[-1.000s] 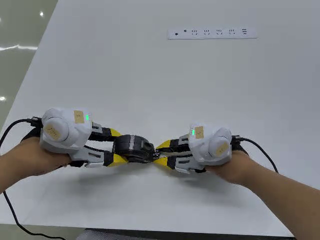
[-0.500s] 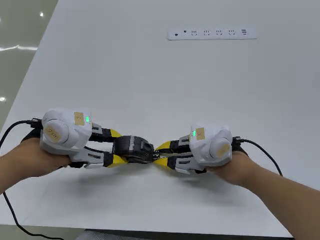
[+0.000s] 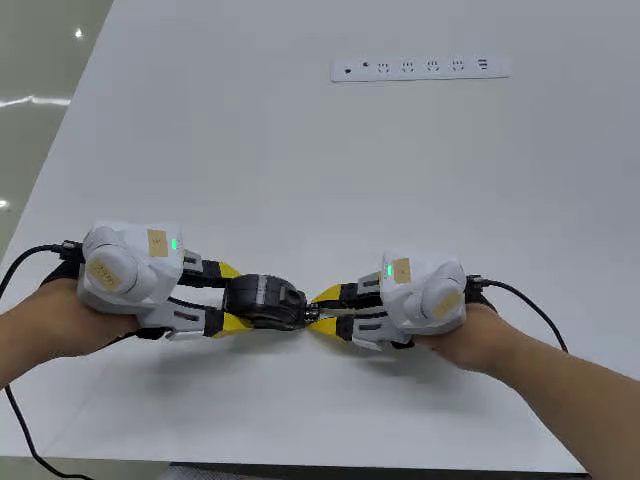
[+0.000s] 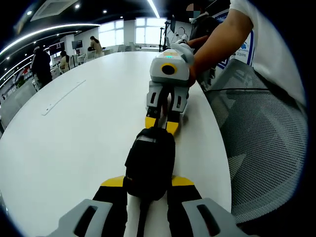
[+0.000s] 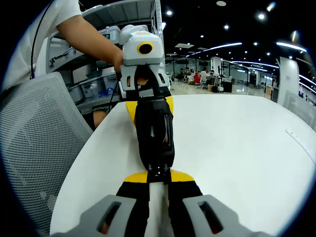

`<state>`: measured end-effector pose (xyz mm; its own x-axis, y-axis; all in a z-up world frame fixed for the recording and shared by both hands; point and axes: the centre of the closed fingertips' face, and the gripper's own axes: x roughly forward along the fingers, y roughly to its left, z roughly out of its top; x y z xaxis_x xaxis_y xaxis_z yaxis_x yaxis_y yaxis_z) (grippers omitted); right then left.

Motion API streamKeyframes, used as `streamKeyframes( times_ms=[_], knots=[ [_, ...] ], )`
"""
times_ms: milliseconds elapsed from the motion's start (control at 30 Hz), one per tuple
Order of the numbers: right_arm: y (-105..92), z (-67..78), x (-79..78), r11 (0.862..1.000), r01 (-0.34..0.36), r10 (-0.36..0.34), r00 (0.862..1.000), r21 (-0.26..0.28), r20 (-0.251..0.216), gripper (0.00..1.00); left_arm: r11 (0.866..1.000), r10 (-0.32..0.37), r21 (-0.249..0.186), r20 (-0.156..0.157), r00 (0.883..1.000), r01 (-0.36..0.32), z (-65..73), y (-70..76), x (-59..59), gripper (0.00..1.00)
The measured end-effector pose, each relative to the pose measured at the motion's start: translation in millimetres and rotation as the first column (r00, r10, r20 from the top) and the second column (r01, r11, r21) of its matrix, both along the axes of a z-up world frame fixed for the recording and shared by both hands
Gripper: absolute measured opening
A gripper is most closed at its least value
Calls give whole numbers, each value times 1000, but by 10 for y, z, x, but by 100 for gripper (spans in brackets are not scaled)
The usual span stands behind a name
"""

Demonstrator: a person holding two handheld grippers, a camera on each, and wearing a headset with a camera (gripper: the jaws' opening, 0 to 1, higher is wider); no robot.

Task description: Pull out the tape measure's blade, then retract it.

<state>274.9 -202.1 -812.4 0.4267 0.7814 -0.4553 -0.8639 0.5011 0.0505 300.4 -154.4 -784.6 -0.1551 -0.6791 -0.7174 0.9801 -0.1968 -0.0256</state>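
Black case of the tape measure (image 3: 262,300) lies on the white table (image 3: 300,150) near its front edge, clamped between the yellow-tipped jaws of the left gripper (image 3: 232,294). Right gripper (image 3: 322,311) meets it nose to nose, jaws nearly closed, seemingly pinching the end hook (image 5: 158,170); too small to be sure. Against a second ago: grippers no farther apart, no blade showing. Judged: both grips set, pull-out not yet begun, retraction all ahead.
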Motion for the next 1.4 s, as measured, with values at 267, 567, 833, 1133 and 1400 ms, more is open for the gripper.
streamKeyframes(
  times_ms=[267, 567, 833, 1133, 1400],
  knots=[
    [-81, -14, -48, 1000, 17, -17, 1000, 2, 0, 11, 1000, -4, 1, -3, 1000, 4, -5, -20, -7, 28],
    [-267, -21, -133, 999, 34, -34, 999, 4, -10, 11, 1000, -4, -2, -6, 1000, 4, -6, -32, -18, 28],
    [-427, -28, -209, 999, 46, -46, 999, 2, -20, 11, 1000, -4, 2, -9, 1000, 4, -10, -43, -24, 28],
    [-570, -28, -265, 999, 51, -51, 998, -9, -29, 11, 1000, -6, 7, -12, 1000, 6, -10, -61, -28, 28],
    [-736, -16, -320, 998, 67, -67, 997, -11, -37, 11, 1000, -4, 3, -12, 1000, 4, -8, -71, -32, 27]
  ],
)
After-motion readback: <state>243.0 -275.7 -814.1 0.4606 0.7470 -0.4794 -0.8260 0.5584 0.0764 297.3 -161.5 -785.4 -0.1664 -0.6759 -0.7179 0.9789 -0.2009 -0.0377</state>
